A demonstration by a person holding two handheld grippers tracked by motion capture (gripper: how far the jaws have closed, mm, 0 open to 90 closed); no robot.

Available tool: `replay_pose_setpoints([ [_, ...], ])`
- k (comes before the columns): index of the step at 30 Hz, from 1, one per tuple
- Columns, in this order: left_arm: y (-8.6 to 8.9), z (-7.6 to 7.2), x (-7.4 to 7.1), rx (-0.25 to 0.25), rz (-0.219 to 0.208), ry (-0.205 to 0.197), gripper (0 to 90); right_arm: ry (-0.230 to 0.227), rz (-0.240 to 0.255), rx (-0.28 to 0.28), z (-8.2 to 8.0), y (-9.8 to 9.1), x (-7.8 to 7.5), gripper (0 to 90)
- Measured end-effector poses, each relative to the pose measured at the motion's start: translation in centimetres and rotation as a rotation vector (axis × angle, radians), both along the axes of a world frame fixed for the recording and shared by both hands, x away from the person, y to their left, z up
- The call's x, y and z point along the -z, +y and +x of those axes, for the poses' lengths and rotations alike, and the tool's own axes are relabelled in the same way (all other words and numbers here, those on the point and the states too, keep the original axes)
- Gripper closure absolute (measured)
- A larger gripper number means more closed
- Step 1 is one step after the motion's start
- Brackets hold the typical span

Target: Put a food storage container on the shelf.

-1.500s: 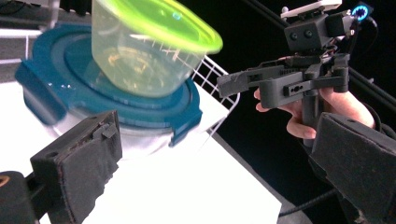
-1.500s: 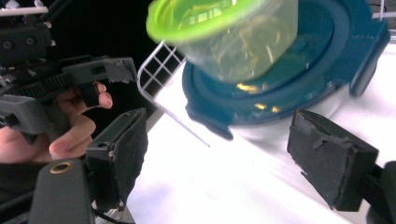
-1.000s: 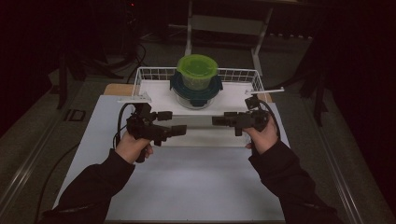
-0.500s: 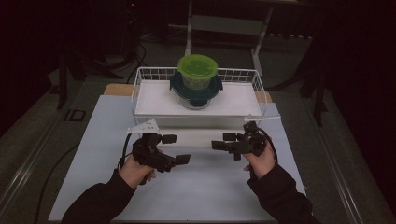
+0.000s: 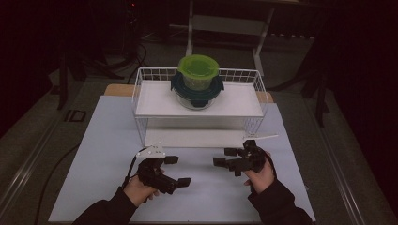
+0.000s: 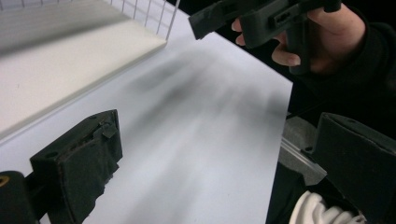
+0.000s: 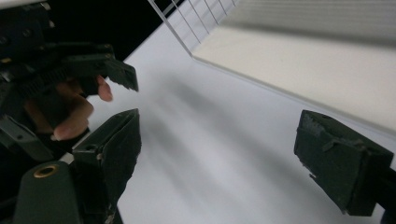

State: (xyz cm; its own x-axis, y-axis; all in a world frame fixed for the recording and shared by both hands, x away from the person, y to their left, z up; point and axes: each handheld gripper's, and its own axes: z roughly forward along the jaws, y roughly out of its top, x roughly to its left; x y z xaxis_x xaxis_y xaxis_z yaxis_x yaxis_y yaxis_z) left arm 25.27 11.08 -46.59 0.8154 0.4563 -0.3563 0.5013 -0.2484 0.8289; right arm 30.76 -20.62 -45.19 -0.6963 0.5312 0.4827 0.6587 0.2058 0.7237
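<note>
Dark room all around, and a white worktop (image 5: pixel 108 154) lit in the middle of it. From where I sit, my left tongs (image 5: pixel 180 171) hover low over the near left part of that sheet, jaws spread wide with nothing between them; the left gripper view confirms it, one black pad at the lower left and the other at the right edge, bare white surface in the gap. My right tongs (image 5: pixel 224 157) sit across from them on the near right, also released and empty, pointing toward the left pair, with a stretch of white sheet between the two. In the left gripper view I see the right hand (image 6: pixel 322 42) clasped around its handle at the top; in the right gripper view the left hand (image 7: pixel 70 112) shows at the left, fingers wrapped on its grip.

Just beyond both tongs stands a white wire rack (image 5: pixel 141 117) with a flat white shelf on top and a lower board near the worktop. On the top shelf, toward the back and centre, rests a stack of containers: a clear tub with a dark teal lid (image 5: pixel 197 89) below, and a smaller tub with a green lid (image 5: pixel 198 65) sitting upright on it, well apart from either pair of tongs.
</note>
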Motion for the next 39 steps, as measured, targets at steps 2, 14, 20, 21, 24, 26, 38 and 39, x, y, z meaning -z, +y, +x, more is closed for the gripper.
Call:
replay_pose_setpoints([
  [2,0.1,-0.2,0.6,0.0,0.006,-0.004,1.2,-0.013,-0.009,-0.011,-0.3,-0.1,0.7,14.1],
  [14,0.7,-1.2,3.4,-0.014,0.055,-0.041,1.2,0.026,-0.026,-0.064,-1.2,-1.1,4.6,14.2],
  [20,1.4,-1.5,4.2,-0.016,0.057,-0.039,1.2,0.023,-0.021,-0.046,-1.8,-2.6,5.4,14.2],
  [21,1.5,-1.6,4.3,-0.022,0.058,-0.038,1.2,0.021,-0.023,-0.041,-1.9,-2.8,5.5,14.1],
  [24,1.7,-1.9,4.7,-0.029,0.072,-0.037,1.2,0.004,-0.04,-0.029,-2.3,-3.5,5.7,14.1],
  [26,1.8,-2.0,5.0,-0.029,0.084,-0.04,1.2,-0.006,-0.039,-0.021,-2.6,-4.1,5.8,14.1],
  [38,3.3,-2.6,5.4,-0.053,0.067,-0.043,1.2,-0.032,-0.033,0.054,-3.3,-7.4,6.3,14.2],
  [39,3.5,-2.5,5.4,-0.059,0.066,-0.04,1.2,-0.032,-0.034,0.06,-3.3,-7.5,6.2,14.2],
])
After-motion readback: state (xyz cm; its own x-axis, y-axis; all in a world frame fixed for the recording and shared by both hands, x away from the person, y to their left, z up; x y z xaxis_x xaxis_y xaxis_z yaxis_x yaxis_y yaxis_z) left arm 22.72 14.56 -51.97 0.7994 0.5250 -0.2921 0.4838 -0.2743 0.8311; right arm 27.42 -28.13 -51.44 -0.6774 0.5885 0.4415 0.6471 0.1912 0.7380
